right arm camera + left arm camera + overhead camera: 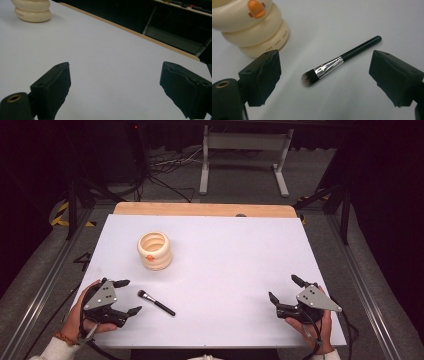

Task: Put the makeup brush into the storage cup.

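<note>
Left gripper (124, 297), lower left of high view: jaws apart, empty. Right gripper (283, 289), lower right: jaws apart, empty.

Cream ribbed ceramic cup (154, 250), upper left of centre: likely destination.

Black-handled, silver-ferruled makeup brush (156, 302) flat on white table (235, 265), just right of left gripper. Straddle handle mid-length, avoid bristles, close squarely.

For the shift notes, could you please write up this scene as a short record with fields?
surface: white table top with a wooden strip along its far edge
brush: makeup brush lying flat, bristles toward the left gripper, black handle pointing away from it
holder: cream ringed cup, upright, orange mark on its side, beyond the brush
left gripper: left gripper open, aimed at the brush, not touching it
right gripper: right gripper open, nothing between its jaws, over bare table
contact: brush and cup lie apart
</note>
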The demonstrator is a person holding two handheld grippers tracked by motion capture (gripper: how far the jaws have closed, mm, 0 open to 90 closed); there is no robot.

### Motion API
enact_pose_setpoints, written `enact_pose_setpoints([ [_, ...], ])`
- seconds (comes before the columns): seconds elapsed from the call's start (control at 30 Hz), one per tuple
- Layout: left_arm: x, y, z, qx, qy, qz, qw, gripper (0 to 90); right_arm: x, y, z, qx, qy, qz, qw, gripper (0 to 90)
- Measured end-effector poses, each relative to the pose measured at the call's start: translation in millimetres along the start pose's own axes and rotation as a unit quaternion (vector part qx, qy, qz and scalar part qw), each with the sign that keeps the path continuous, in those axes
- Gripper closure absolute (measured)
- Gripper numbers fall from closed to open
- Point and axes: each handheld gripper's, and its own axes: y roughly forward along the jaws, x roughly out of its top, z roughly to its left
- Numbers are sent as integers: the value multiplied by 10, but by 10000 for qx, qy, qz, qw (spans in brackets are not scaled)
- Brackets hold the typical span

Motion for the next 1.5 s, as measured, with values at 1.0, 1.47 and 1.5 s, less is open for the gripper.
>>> enact_pose_setpoints([
  [1.0, 700, 867, 56, -1917, 2116, 3221, 9026, 655, -30, 73, 80, 267, -178, 220, 9992, 108],
  [1.47, 697, 838, -17, -1832, 2247, 3236, 9007, 779, -27, 109, 161, 311, -358, 297, 9984, 109],
  [1.5, 694, 831, -27, -1796, 2254, 3239, 9011, 780, -24, 109, 167, 313, -372, 314, 9983, 109],
])
